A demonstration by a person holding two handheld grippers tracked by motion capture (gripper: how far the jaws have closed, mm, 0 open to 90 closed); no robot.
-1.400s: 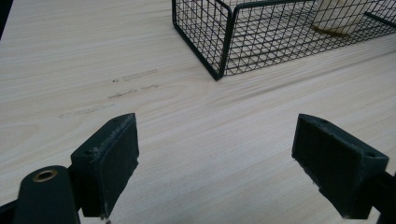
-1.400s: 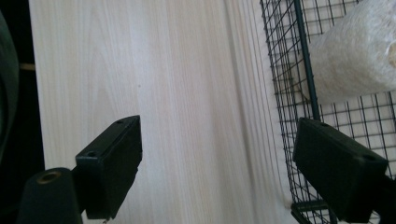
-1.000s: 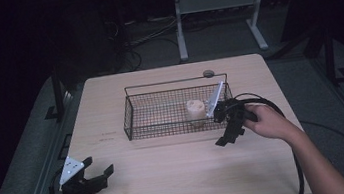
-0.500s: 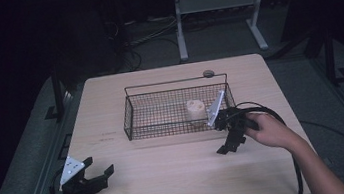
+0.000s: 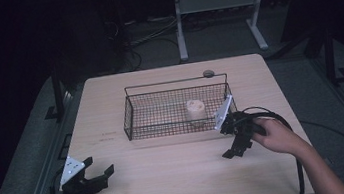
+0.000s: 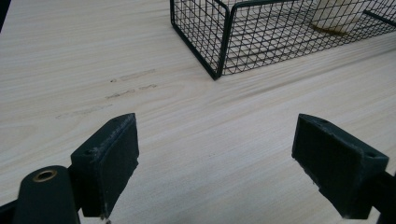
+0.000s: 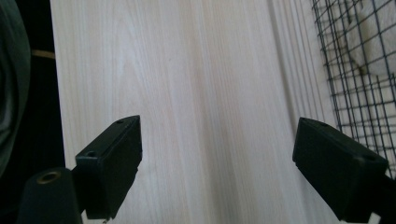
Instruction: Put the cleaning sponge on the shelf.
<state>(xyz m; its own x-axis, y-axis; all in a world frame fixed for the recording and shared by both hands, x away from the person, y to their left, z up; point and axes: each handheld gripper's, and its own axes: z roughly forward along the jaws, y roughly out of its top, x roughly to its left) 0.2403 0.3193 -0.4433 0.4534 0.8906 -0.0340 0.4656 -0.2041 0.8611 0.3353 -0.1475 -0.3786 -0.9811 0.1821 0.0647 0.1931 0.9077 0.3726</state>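
1. Nearest, at the lower left of the high view, the left gripper (image 5: pixel 100 176) sits low over the table (image 5: pixel 181 181) with its jaws spread wide and nothing between them. It is well apart from everything else, so it looks parked out of the way rather than working.

2. A little farther in, at the lower right of centre in the high view, the right gripper (image 5: pixel 233 150) hangs just in front of the basket's near right corner. Its jaws are also wide apart and empty; in the right gripper view they frame bare wood, with the mesh at the right edge. Held this way, it seems either just clear of the basket or poised beside it; I cannot tell which.

3. Beyond it, mid-frame, the wire basket (image 5: pixel 134 113) stands on the table with its long side toward the person, an easy reach from either hand.

4. Inside the basket, toward its right end, the pale round object (image 5: pixel 195 109) stands on the mesh floor, touched by neither gripper. Its place there suggests the basket is its resting spot.

5. Farthest, at the table's back edge, a small dark disc (image 5: pixel 208 73) lies apart from the work.
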